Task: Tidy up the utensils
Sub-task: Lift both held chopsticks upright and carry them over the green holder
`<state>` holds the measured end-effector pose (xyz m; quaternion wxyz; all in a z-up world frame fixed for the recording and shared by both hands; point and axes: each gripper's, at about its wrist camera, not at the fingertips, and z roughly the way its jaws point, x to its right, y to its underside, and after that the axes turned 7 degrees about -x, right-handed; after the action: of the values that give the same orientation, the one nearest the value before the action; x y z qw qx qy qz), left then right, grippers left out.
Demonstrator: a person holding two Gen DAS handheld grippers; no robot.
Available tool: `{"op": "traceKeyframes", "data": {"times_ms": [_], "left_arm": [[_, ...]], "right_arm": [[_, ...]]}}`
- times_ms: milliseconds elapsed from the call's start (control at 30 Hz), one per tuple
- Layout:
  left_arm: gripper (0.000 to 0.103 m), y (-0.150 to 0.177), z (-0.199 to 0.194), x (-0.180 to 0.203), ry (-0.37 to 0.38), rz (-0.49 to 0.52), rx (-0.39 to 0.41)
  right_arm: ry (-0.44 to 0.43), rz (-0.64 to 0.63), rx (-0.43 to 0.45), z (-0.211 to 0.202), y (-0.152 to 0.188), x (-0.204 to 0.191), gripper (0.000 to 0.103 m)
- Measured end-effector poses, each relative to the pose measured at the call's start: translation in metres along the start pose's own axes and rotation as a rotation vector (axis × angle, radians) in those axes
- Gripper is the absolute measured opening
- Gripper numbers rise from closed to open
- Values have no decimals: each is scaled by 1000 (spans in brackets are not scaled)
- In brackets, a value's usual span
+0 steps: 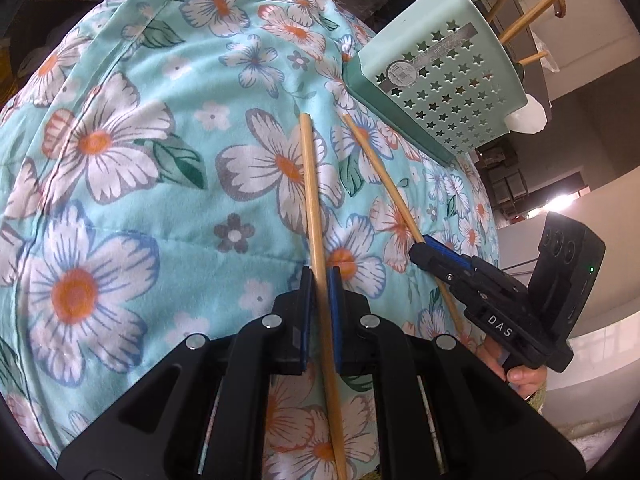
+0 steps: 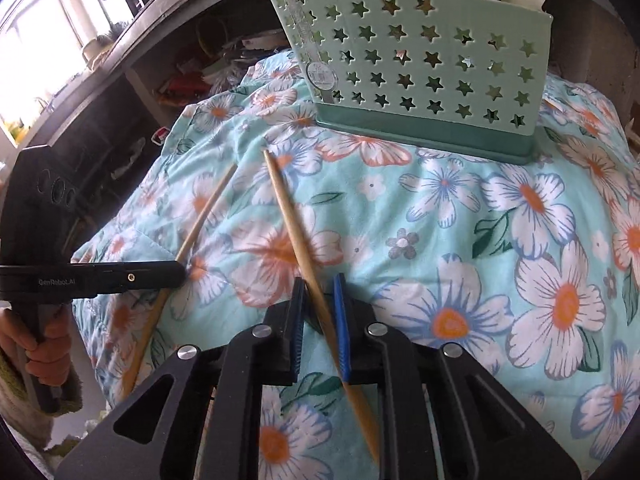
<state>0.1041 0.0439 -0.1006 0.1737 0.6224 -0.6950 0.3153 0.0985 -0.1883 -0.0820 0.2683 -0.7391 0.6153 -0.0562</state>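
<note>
Two wooden chopsticks lie on a floral cloth. In the left wrist view my left gripper (image 1: 320, 276) has closed its jaws around the left chopstick (image 1: 312, 184). The other chopstick (image 1: 380, 176) runs under my right gripper (image 1: 420, 246). In the right wrist view my right gripper (image 2: 320, 284) straddles that chopstick (image 2: 292, 224) with a narrow gap at the pads. The left gripper (image 2: 176, 270) shows there on the left chopstick (image 2: 204, 212). A mint star-holed utensil basket (image 1: 440, 80) stands beyond, also seen in the right wrist view (image 2: 420, 60), with chopsticks and a spoon inside.
The teal floral cloth (image 1: 140, 200) covers a rounded, bumpy surface. Dark shelves with clutter (image 2: 180, 80) stand behind on the left of the right wrist view. A white object (image 1: 526, 114) sits by the basket.
</note>
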Motion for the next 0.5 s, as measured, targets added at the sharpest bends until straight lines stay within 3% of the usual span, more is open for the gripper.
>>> {"op": "traceKeyframes", "data": {"times_ms": [167, 300, 400, 500], "left_arm": [[7, 3, 4, 6, 16, -16, -21], [8, 3, 1, 11, -19, 9, -30], [15, -3, 4, 16, -44, 27, -35], [18, -10, 5, 23, -100, 63, -15]], "right_arm": [[2, 125, -7, -22, 29, 29, 7], [-39, 207, -36, -38, 57, 48, 7], [-90, 248, -54, -40, 62, 56, 7], [-84, 244, -52, -37, 54, 58, 9]]}}
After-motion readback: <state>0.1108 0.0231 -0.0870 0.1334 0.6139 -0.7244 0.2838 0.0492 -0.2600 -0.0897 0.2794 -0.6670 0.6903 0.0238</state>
